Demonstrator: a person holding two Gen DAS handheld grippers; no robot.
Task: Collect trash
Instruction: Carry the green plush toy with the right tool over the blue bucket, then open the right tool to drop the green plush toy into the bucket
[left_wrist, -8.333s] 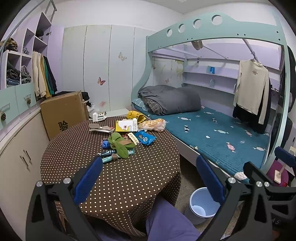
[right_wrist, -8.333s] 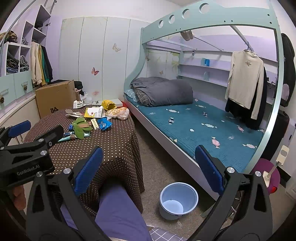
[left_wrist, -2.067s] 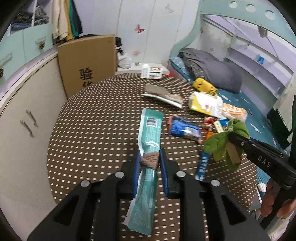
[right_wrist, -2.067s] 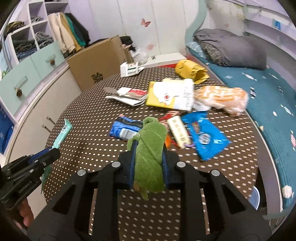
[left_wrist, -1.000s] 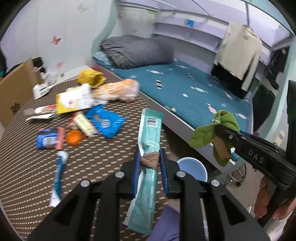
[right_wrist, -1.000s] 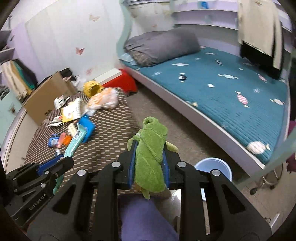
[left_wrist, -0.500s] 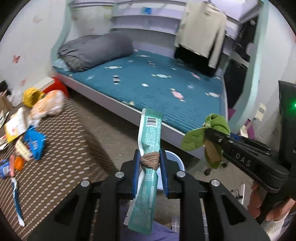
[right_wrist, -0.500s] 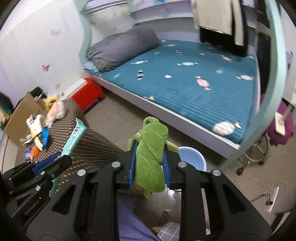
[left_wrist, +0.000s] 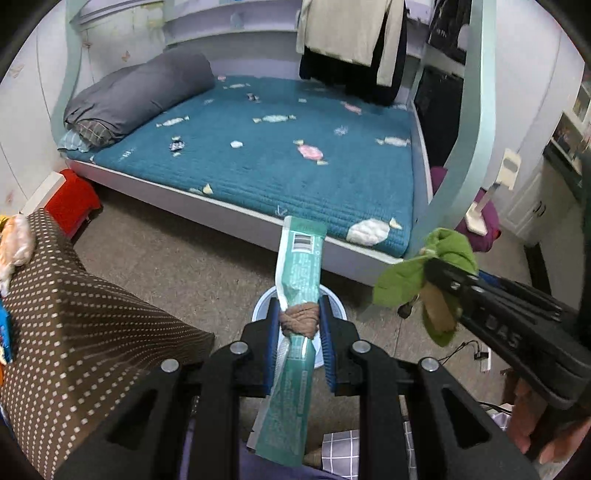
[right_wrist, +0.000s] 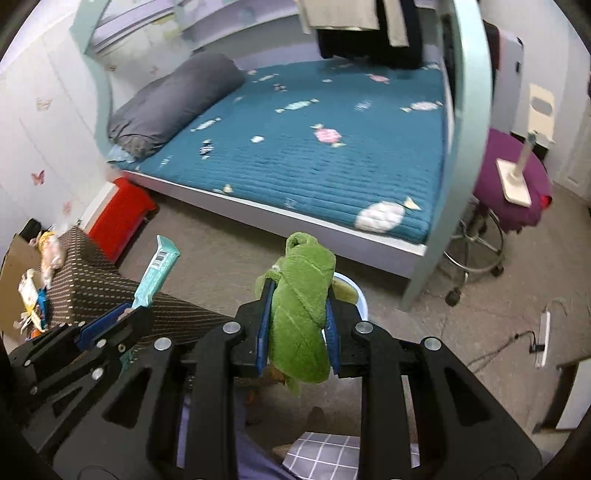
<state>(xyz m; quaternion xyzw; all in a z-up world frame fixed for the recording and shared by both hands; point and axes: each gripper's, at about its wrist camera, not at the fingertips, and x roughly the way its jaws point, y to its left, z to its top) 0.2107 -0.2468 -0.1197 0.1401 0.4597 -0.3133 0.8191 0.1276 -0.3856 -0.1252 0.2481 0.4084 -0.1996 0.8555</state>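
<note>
My left gripper (left_wrist: 298, 322) is shut on a long teal wrapper (left_wrist: 299, 269) together with a brown crumpled scrap (left_wrist: 300, 320). It hangs over the pale blue bin (left_wrist: 263, 302) on the floor, which the wrapper mostly hides. My right gripper (right_wrist: 297, 306) is shut on a green cloth-like wad (right_wrist: 300, 306), also above the bin (right_wrist: 354, 291). In the left wrist view the right gripper (left_wrist: 428, 273) with the green wad (left_wrist: 410, 277) is just right of the bin. In the right wrist view the left gripper (right_wrist: 127, 308) and wrapper (right_wrist: 157, 271) are at left.
The round table with the brown dotted cloth (left_wrist: 74, 325) is at left, with wrappers on it (right_wrist: 35, 291). A bed with a teal cover (left_wrist: 280, 155) lies beyond the bin, its post (right_wrist: 443, 229) to the right. A red box (right_wrist: 122, 214) and a purple stool (right_wrist: 509, 192) stand nearby.
Both grippers have swung right, away from the table and toward the floor. The blue bin now sits right under the held trash. Both grips are unchanged.
</note>
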